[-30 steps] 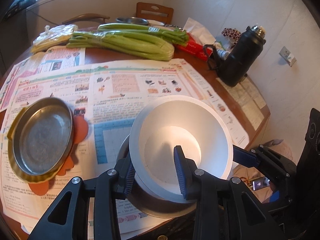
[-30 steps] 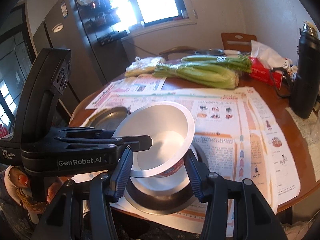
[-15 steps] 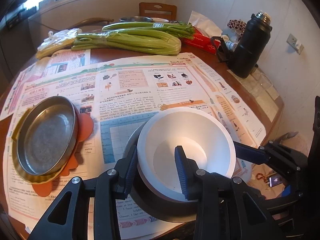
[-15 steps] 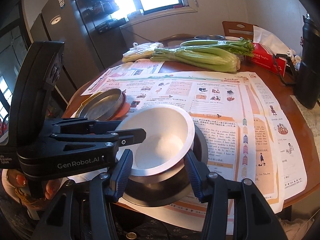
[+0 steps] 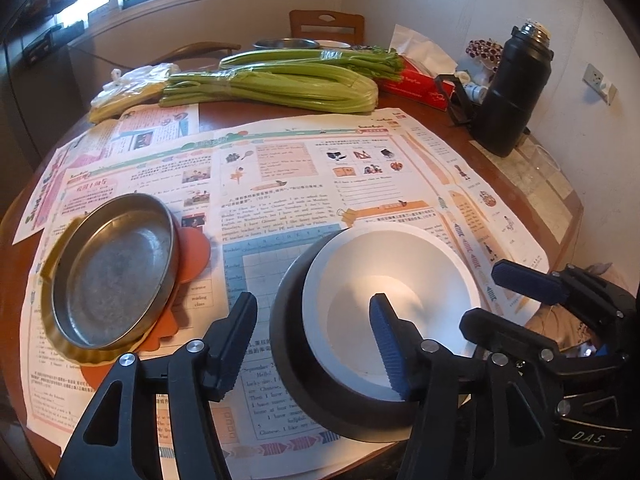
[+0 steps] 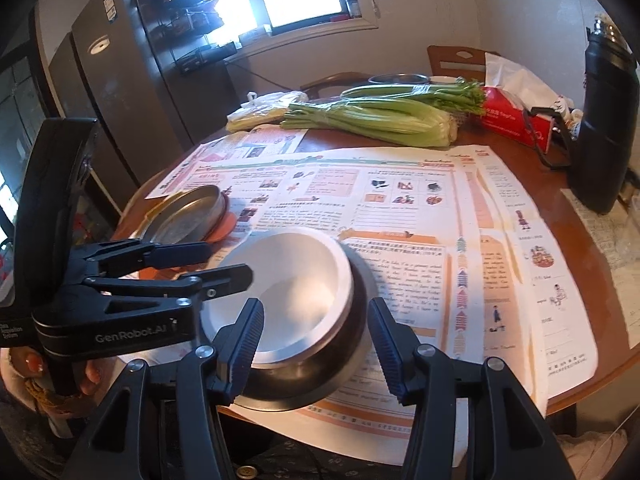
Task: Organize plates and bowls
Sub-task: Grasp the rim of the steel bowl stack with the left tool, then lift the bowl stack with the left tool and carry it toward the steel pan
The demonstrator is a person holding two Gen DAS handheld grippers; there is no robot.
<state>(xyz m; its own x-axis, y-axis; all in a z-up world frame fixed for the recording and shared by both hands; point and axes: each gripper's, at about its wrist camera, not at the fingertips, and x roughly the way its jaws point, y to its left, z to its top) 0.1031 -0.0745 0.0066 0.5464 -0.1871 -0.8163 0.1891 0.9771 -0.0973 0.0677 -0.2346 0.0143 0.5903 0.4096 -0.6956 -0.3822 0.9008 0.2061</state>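
Note:
A white bowl sits nested in a dark metal bowl on the newspaper near the table's front edge; both show in the right wrist view, white bowl and metal bowl. My left gripper is open, one finger inside the white bowl, one outside to the left. My right gripper is open, its fingers on either side of the metal bowl. A metal plate lies stacked on a yellow plate and an orange mat at left.
Celery bunches and a bag lie at the back. A black thermos, a red tissue box and a small metal bowl stand far right and back. Newspaper covers the round table.
The white bowl has come down from a tilt into the metal bowl. My left gripper has opened and let go of its rim. Both grippers have drawn back slightly.

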